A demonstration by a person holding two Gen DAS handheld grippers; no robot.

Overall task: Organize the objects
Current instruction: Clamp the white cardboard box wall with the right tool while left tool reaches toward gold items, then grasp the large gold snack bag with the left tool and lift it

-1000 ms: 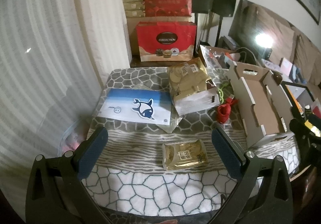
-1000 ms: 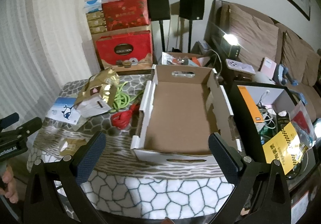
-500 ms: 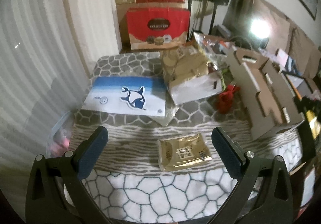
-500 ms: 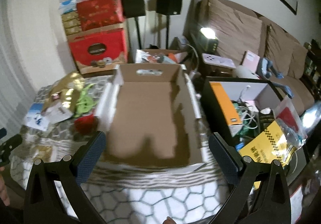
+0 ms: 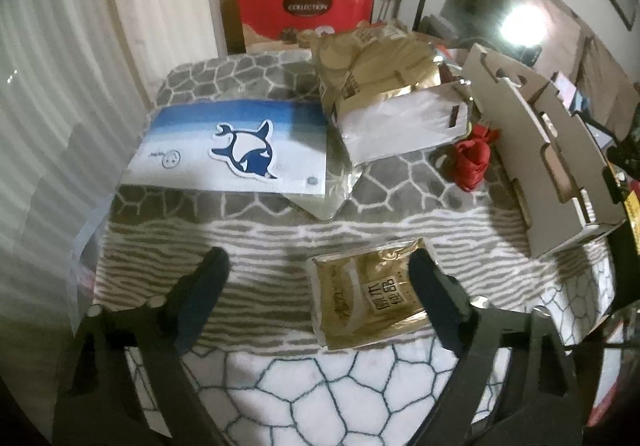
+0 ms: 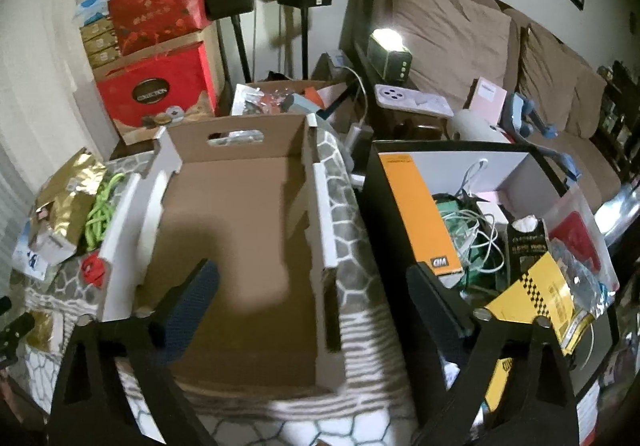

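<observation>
Left gripper (image 5: 316, 282) has dropped toward the gold pouch (image 5: 368, 300) flat on the desk (image 5: 256, 242), jaws apart but closing, nothing clamped; right gripper (image 6: 312, 286), also closing and empty, now over the box (image 6: 236, 230); straddle pouch edges first.

In the left wrist view a small foil pouch (image 5: 368, 298) lies low and centre on the patterned cloth (image 5: 256, 230). Above it, left, lies a flat card (image 5: 236, 150); to its right a larger bag (image 5: 384, 94), then what looks like a bunched ribbon (image 5: 474, 158), beside the cardboard box (image 5: 552, 150) at the right edge.
</observation>
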